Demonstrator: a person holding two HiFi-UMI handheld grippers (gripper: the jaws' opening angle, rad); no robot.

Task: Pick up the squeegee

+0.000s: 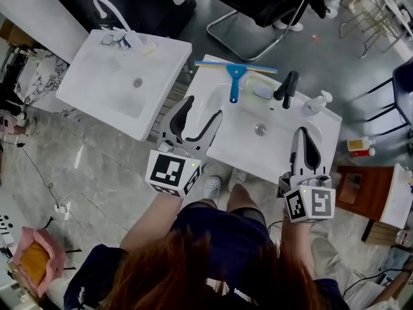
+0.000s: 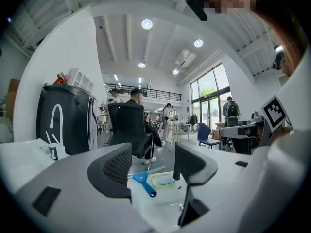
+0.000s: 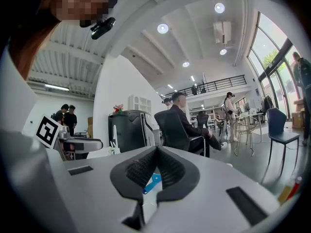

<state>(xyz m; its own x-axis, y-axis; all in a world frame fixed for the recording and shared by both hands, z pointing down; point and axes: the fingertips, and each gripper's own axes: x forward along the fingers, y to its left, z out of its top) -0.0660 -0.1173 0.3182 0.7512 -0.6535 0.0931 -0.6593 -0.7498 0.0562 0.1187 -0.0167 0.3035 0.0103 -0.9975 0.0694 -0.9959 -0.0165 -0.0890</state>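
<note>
The squeegee (image 1: 235,77) has a blue handle and a long pale blue blade. It lies across the back rim of the right white sink (image 1: 226,144), its handle pointing into the basin. My left gripper (image 1: 203,113) hovers over that sink's front left corner, open and empty, a little short of the handle. In the left gripper view the squeegee (image 2: 145,179) shows between the spread fingers (image 2: 115,169), further ahead. My right gripper (image 1: 304,136) is shut with nothing in it above the sink's front right edge. In the right gripper view a bit of blue squeegee (image 3: 152,182) shows behind the closed fingertips (image 3: 156,155).
A black tap (image 1: 287,89), a pale sponge (image 1: 261,89) and a white soap dispenser (image 1: 319,101) stand on the right sink's back rim. A second white sink (image 1: 103,89) sits to the left. A black office chair (image 1: 258,5) stands behind; a brown stool (image 1: 355,192) is at the right.
</note>
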